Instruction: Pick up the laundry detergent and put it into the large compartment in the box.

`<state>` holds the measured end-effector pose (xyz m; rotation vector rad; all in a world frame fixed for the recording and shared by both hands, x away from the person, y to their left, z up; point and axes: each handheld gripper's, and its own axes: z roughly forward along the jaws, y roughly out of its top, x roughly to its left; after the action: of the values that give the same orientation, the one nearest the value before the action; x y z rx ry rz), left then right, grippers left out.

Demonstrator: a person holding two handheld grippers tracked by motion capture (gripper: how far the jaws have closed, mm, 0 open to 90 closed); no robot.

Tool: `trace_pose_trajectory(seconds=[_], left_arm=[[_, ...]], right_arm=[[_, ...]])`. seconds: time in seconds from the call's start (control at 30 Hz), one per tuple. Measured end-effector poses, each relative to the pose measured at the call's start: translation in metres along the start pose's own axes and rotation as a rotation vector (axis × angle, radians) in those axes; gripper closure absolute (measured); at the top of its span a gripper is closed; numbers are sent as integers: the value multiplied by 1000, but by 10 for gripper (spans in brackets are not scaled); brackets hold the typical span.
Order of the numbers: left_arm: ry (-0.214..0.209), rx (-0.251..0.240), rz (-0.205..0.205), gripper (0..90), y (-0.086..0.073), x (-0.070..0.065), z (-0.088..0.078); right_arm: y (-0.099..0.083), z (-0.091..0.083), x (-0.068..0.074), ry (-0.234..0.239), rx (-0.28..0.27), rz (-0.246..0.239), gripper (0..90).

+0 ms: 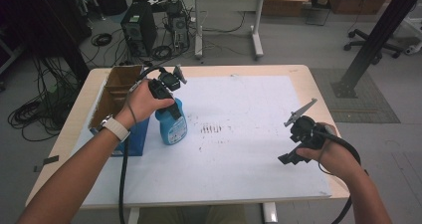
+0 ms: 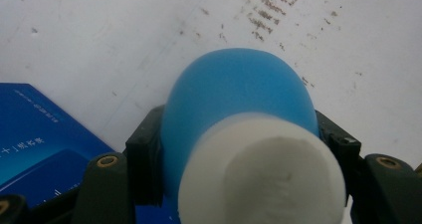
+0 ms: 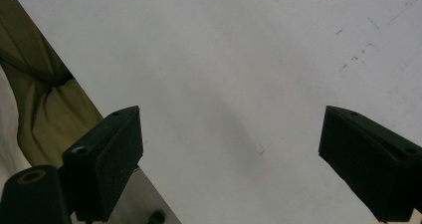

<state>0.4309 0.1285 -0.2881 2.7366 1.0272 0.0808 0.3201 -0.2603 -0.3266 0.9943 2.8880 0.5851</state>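
The blue bottle (image 2: 234, 94) looks like smooth plastic with a soft shine, and its white cap (image 2: 261, 174) is matt plastic. The black jaws of the left gripper (image 2: 239, 149) and the right gripper (image 3: 231, 159) look like matt hard plastic with small brass-coloured metal screws. The white sheet (image 1: 239, 149) on the pale wood table (image 1: 318, 94) is matt and stained, and the open box (image 1: 117, 92) is rough brown cardboard.

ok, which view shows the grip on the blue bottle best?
Left gripper view: both pads press the blue bottle just below its white cap. The high view shows the bottle upright on the white mat, grip hidden by the hand.
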Motion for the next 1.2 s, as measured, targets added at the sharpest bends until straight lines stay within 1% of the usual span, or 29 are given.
trace_pose_trajectory(seconds=[0.03, 0.2, 0.23, 0.4, 0.6, 0.67, 0.87, 1.2], left_arm=[[1, -10, 0, 373, 0, 0, 0], [1, -3, 1, 374, -1, 0, -1], [1, -12, -1, 374, -1, 1, -2], [-1, -8, -6, 374, -2, 1, -4], [5, -11, -5, 374, -1, -2, -9], [5, -17, -14, 374, -1, -3, -11], [13, -19, -18, 374, -2, -5, -15], [21, -30, -39, 374, -3, -9, -25]], right_arm=[[0, 1, 0, 1, 0, -1, 105], [0, 1, 0, 1, 2, -1, 105], [0, 0, 0, 0, -2, 2, 105], [-1, 0, 0, -1, 1, 1, 105], [-1, -1, 0, -2, 0, -1, 105], [-1, -1, 0, -2, -2, -3, 105], [-2, -2, 1, -3, -7, 1, 105], [-3, -3, 1, -4, -9, -5, 105]])
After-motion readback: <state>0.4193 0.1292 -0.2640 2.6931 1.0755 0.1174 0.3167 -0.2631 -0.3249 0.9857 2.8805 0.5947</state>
